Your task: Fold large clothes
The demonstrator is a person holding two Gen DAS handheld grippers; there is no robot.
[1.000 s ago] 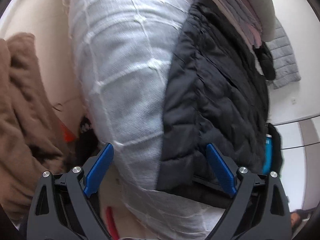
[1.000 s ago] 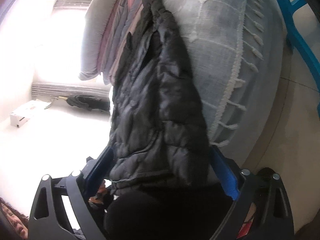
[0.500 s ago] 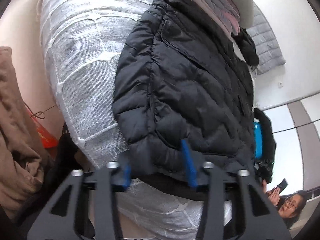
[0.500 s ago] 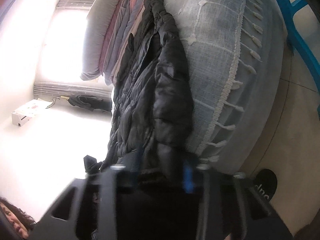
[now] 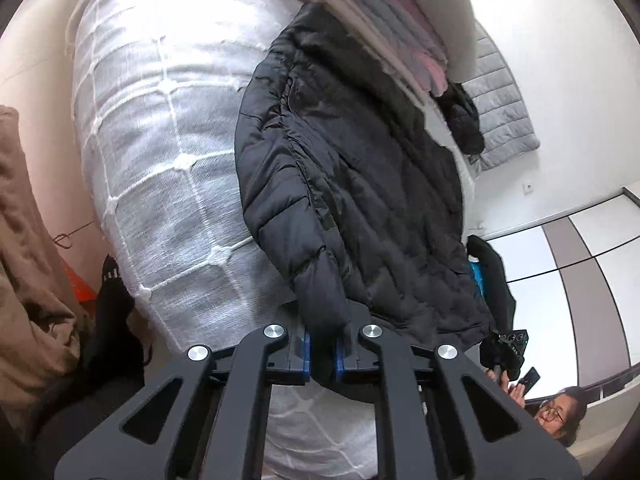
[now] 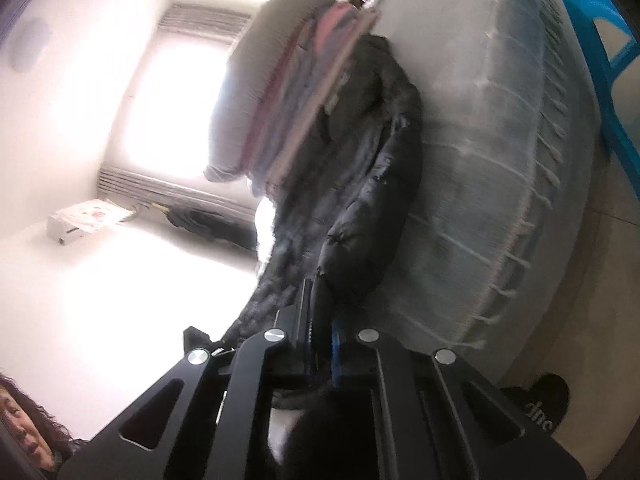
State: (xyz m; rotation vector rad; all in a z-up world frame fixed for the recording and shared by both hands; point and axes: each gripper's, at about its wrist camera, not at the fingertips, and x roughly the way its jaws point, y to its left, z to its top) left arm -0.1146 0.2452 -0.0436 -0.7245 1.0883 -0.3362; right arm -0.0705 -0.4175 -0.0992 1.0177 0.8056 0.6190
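Black quilted fabric fills the middle of both wrist views: a puffer jacket [image 5: 360,184] lies spread on a bed covered by a white blanket [image 5: 160,152] stitched in a raised grid with tufted knots. The left gripper [image 5: 320,354] has just been closing and now pinches a bunched fold at the jacket's near hem between its blue pads, the cloth drawn up into a peak where it enters the jaws. The right gripper [image 6: 322,344] has likewise just been closing and clamps another near edge of the same jacket [image 6: 368,216]; this view is motion-blurred, yet dark fabric shows squeezed between the pads. Beyond the jacket, at the far end of the bed, a stack of folded clothes [image 5: 392,28] in pink, grey and beige lies against the jacket's far edge. A grey quilted garment [image 5: 500,104] lies further right by the wall. Brown cloth [image 5: 28,280] hangs at the left edge of the left view. A blue plastic chair [image 6: 600,60] stands right of the bed in the right view, and a fringe [image 6: 520,264] trims the blanket's side there.
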